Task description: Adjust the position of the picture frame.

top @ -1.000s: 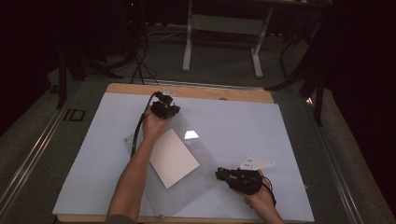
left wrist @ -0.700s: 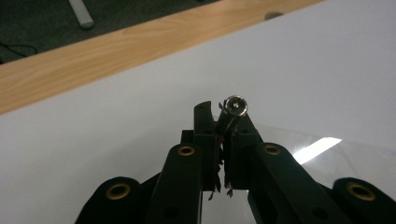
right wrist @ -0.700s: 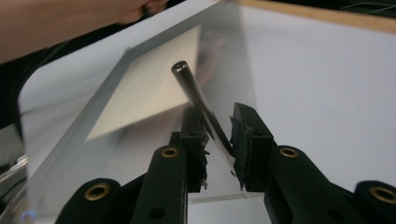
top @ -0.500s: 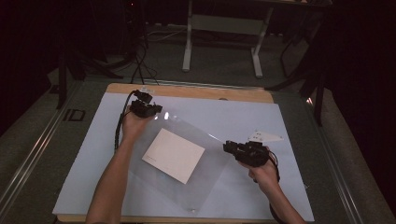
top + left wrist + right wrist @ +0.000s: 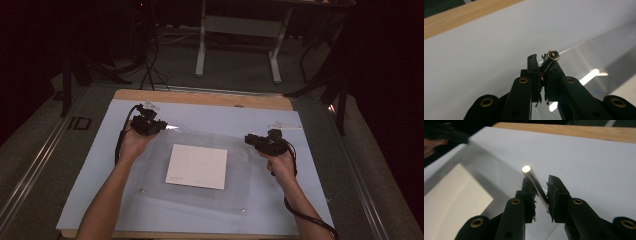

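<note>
While clamped, acrylic sheet [image 5: 200,170] spans tools — flat.

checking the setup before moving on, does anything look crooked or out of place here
Slightly. The clear panel lies a little askew on the white mat, its far edge slanting against the mat's edge. The left tongs and right tongs each pinch a metal corner post. The white card looks flat and undamaged.

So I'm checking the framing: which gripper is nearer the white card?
Left, narrowly. The left gripper grips the clear sheet at its far-left corner; the right gripper grips its far-right corner, slightly farther from the white card.
</note>
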